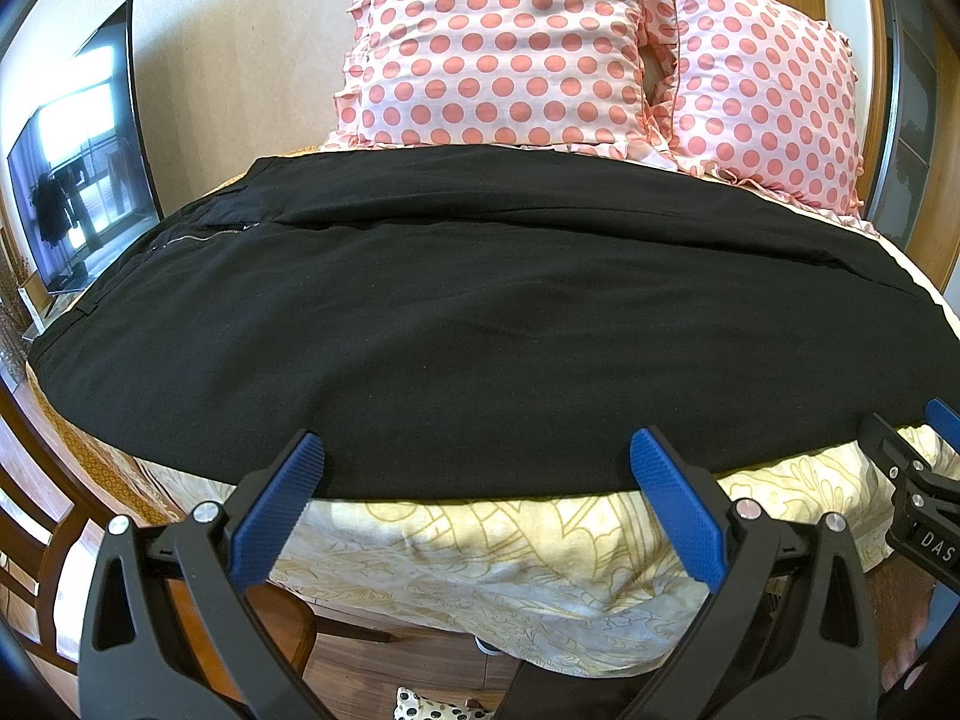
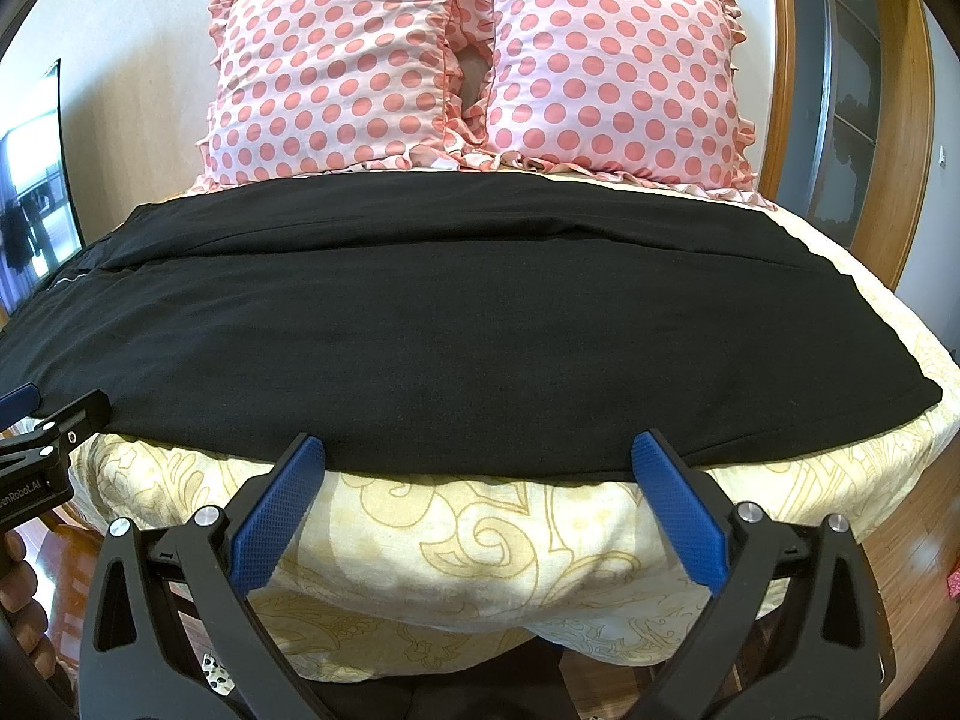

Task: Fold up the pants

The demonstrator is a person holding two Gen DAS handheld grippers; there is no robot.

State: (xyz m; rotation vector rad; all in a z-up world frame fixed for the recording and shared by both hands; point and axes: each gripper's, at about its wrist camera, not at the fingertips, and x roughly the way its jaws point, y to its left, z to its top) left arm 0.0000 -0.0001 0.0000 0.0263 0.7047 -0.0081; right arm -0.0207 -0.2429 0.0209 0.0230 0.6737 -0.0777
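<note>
Black pants (image 1: 480, 312) lie flat across the bed, waistband and zipper (image 1: 198, 235) to the left, leg hems to the right (image 2: 900, 384). One leg lies over the other along a lengthwise seam. My left gripper (image 1: 477, 462) is open, its blue pads at the near edge of the pants, empty. My right gripper (image 2: 477, 462) is open too, at the near edge further right, empty. Each gripper shows at the side of the other's view: the right one (image 1: 918, 468), the left one (image 2: 42, 438).
The bed has a cream patterned cover (image 1: 480, 546) that hangs over the near edge. Two pink polka-dot pillows (image 2: 336, 66) (image 2: 618, 72) stand at the head. A television (image 1: 84, 168) is at the left, a wooden chair (image 1: 36, 546) at lower left, a door frame (image 2: 870, 90) at right.
</note>
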